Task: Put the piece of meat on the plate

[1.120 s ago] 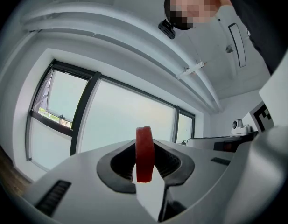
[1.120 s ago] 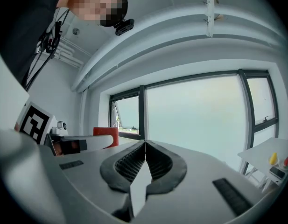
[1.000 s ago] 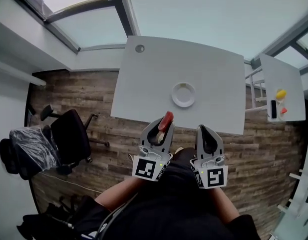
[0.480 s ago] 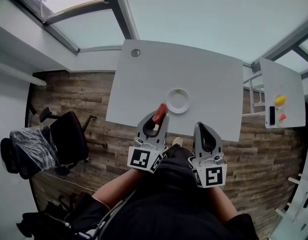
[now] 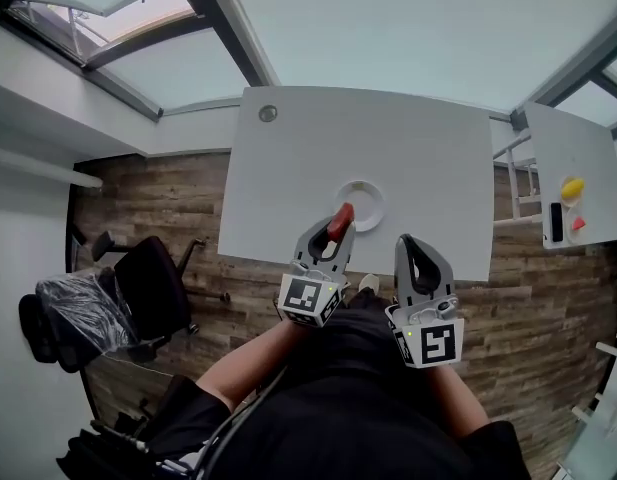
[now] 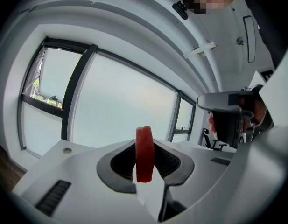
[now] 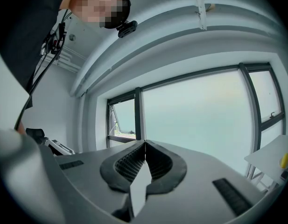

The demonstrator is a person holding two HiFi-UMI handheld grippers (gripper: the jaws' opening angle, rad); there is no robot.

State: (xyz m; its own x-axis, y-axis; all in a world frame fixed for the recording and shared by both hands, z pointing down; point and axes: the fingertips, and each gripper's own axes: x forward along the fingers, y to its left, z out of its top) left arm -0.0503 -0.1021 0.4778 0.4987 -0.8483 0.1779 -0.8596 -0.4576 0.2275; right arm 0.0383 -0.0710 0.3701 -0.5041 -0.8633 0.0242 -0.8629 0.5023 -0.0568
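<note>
Left gripper clamps the meat, a red slab standing upright between narrowly parted jaws, over the plate's near rim on the table. Right gripper alongside, jaws pressed together, empty.

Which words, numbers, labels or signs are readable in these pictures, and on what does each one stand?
No readable text anywhere.
The left gripper and the right gripper carry only black-and-white square marker patterns, no letters or numbers.
</note>
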